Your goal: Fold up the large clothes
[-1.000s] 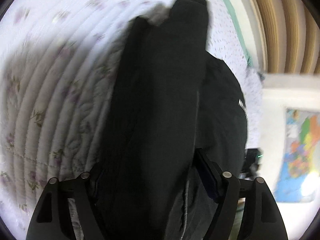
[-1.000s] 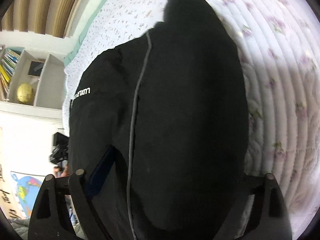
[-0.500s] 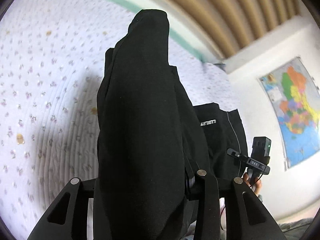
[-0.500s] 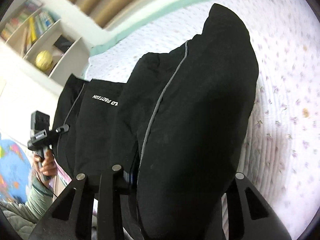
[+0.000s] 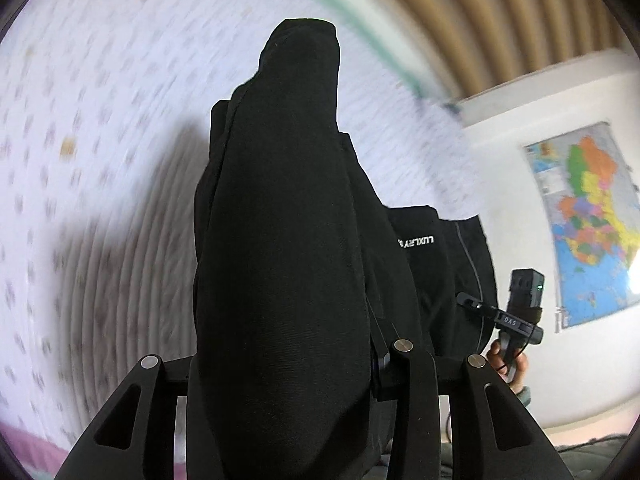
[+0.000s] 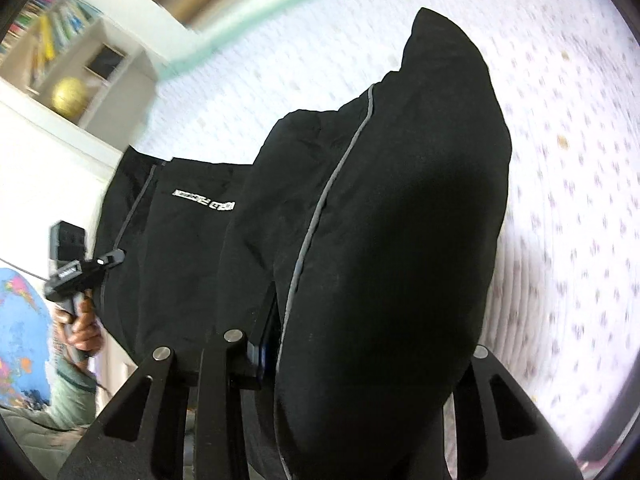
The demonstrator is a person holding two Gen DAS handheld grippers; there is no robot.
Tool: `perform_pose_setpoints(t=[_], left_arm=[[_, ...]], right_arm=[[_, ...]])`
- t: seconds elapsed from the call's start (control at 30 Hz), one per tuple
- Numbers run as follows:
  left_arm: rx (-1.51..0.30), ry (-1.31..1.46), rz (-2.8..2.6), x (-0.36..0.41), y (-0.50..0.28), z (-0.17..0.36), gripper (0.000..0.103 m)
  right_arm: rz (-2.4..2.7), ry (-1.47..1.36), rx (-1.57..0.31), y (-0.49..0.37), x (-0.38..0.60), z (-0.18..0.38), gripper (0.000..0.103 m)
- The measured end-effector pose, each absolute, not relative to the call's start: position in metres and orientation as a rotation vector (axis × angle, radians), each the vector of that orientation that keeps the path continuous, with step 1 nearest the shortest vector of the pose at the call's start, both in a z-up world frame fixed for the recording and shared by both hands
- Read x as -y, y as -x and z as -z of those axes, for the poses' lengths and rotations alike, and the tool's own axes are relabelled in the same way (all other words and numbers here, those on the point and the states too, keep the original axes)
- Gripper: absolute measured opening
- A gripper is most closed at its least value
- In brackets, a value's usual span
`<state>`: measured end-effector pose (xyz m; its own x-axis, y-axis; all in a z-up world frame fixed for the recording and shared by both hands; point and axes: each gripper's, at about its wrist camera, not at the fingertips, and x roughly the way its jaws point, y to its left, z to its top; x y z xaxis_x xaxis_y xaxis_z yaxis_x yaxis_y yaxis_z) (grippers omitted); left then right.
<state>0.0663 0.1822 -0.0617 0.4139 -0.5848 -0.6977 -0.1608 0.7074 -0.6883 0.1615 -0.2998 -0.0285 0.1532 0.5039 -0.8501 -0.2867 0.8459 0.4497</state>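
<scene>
Two sets of tongs each grip a bunched fold of the same black garment, which hangs over a bed covered by a white quilt with small purple flowers. The left tongs are clamped on a thick roll of the cloth that fills the space between their fingers and runs forward from them, tapering to a rounded end far ahead. The right tongs are likewise pressed onto a fat fold of the garment; a thin grey piping line runs along the cloth just left of their middle. Between the two sets, the rest of the garment stretches as a flat panel bearing small white lettering, its text too blurred to read. From the left tongs, the right ones appear off to the right, held by a hand; from the right tongs, the left ones show off to the left, held by a hand in a pale green sleeve. A coloured wall map hangs beyond the right side of the left tongs, and a shelf with books and a yellow globe stands far left of the right tongs.
</scene>
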Motion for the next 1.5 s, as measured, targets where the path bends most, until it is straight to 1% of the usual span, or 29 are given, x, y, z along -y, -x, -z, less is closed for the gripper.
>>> perform_pose_setpoints(t=[0.07,0.1,0.13,0.17,0.2,0.23,0.27,0.3,0.33,0.5,0.6,0.63,0.67,0.73,0.87,1.0,1.13,1.27,1.37,1.4,1.43,1.5], left_arm=[[-1.213,0.776,0.236,-0.188,-0.06,0.092,0.042],[-1.23,0.8,0.209,-0.194,-0.055,0.106,0.046],[-1.238,0.877,0.19,-0.206,-0.049,0.125,0.051],[-1.236,0.947,0.182,-0.215,-0.045,0.138,0.055],[-1.24,1.039,0.181,-0.224,-0.041,0.155,0.063],[-1.253,1.132,0.184,-0.232,-0.038,0.172,0.069],[-1.266,1.222,0.202,-0.236,-0.035,0.189,0.07],[-1.27,1.27,0.226,-0.238,-0.035,0.198,0.073],[-1.266,1.306,0.257,-0.239,-0.034,0.205,0.073],[-1.218,1.345,0.321,-0.255,-0.025,0.199,0.072],[-1.146,1.298,0.285,-0.273,-0.01,0.173,0.072],[-1.125,1.256,0.269,-0.279,-0.003,0.159,0.071],[-1.116,1.182,0.242,-0.281,0.002,0.14,0.071],[-1.11,0.998,0.183,-0.279,0.004,0.098,0.071],[-1.102,0.633,0.092,-0.244,-0.001,0.019,0.071],[-1.001,0.384,0.027,-0.2,-0.015,-0.052,0.071],[-0.862,0.249,-0.006,-0.161,-0.012,-0.116,0.072],[-0.769,0.118,-0.099,-0.12,-0.008,-0.165,0.072],[-0.713,0.112,-0.133,-0.106,-0.006,-0.192,0.073],[-0.701,0.111,-0.146,-0.103,-0.003,-0.198,0.076],[-0.693,0.109,-0.163,-0.101,-0.001,-0.202,0.078],[-0.692,0.097,-0.185,-0.092,0.004,-0.209,0.078]], right_arm=[[-0.521,-0.174,-1.369,-0.158,0.302,0.058,0.041],[-0.496,-0.165,-1.386,-0.157,0.306,0.069,0.042],[-0.471,-0.178,-1.402,-0.158,0.313,0.079,0.044],[-0.448,-0.22,-1.423,-0.159,0.322,0.091,0.048],[-0.43,-0.28,-1.446,-0.16,0.331,0.101,0.051],[-0.412,-0.337,-1.463,-0.16,0.341,0.109,0.056],[-0.388,-0.4,-1.476,-0.16,0.351,0.119,0.063],[-0.372,-0.439,-1.48,-0.16,0.358,0.125,0.066],[-0.36,-0.465,-1.483,-0.159,0.36,0.128,0.07],[-0.296,-0.56,-1.469,-0.146,0.386,0.131,0.071],[-0.203,-0.523,-1.513,-0.139,0.39,0.113,0.072],[-0.17,-0.506,-1.538,-0.134,0.39,0.101,0.074],[-0.144,-0.479,-1.537,-0.129,0.382,0.089,0.074],[-0.111,-0.4,-1.49,-0.117,0.381,0.056,0.075],[-0.172,-0.316,-1.386,-0.104,0.341,0.001,0.075],[-0.23,-0.217,-1.255,-0.102,0.283,-0.053,0.075],[-0.278,-0.105,-1.129,-0.095,0.236,-0.108,0.075],[-0.3,-0.015,-1.018,-0.077,0.203,-0.156,0.075],[-0.282,-0.005,-0.994,-0.067,0.184,-0.174,0.075],[-0.277,-0.008,-0.991,-0.064,0.18,-0.177,0.075],[-0.272,-0.011,-0.989,-0.061,0.175,-0.179,0.075],[-0.253,-0.005,-0.987,-0.058,0.169,-0.176,0.075]])
